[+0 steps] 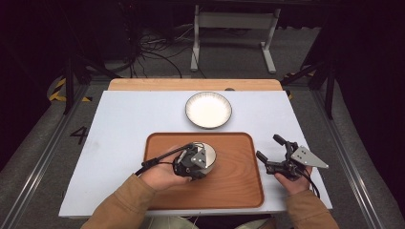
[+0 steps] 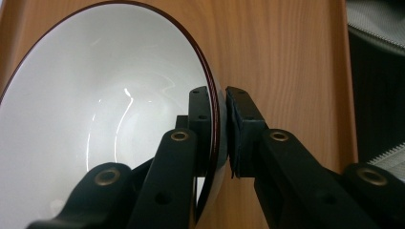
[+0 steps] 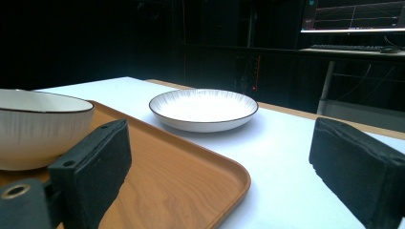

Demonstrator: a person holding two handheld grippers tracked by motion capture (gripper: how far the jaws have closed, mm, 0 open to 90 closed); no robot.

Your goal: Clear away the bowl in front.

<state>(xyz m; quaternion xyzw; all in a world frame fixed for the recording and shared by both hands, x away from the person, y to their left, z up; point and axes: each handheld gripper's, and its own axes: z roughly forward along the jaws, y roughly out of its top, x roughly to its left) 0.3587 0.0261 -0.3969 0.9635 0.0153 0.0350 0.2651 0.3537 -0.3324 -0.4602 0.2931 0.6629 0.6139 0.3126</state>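
Black padded jaws of the left tool (image 2: 218, 129) stand nearly together across the rim of the white bowl (image 2: 95, 119), one jaw inside the wall and one outside; the wall fills the narrow gap, so the bowl reads as gripped at its rim. Dark edging runs round that rim. In the high view the left tool (image 1: 193, 162) sits over the bowl (image 1: 208, 155), which stands near the middle of the wooden tray (image 1: 239, 191), with the person's left hand (image 1: 160, 174) behind it.

Right tool (image 1: 279, 153): jaws spread wide, nothing between them. It hovers over the counter (image 1: 119, 124) just off the tray's right edge, held by the right hand (image 1: 291, 181). Its own view shows two foam pads well apart, with the bowl (image 3: 38, 126) at the left on the tray (image 3: 181, 186).

Plate (image 1: 208, 109): white, shallow, dark-rimmed, on the bare counter beyond the tray's far edge, apart from it. It appears empty in the right gripper view (image 3: 203, 109).

Step in hand, as judged: the grasp on the bowl is made or being secured, and the lift has not begun, since the bowl's base looks to rest on the tray.

Next move, as judged: a firm pinch on the thin rim, then a straight lift that keeps the bowl level, as a one-sided rim hold invites tipping. The likely destination is the counter or the plate at the far side, though the pictures do not settle which. The right tool is free to steady the tray.
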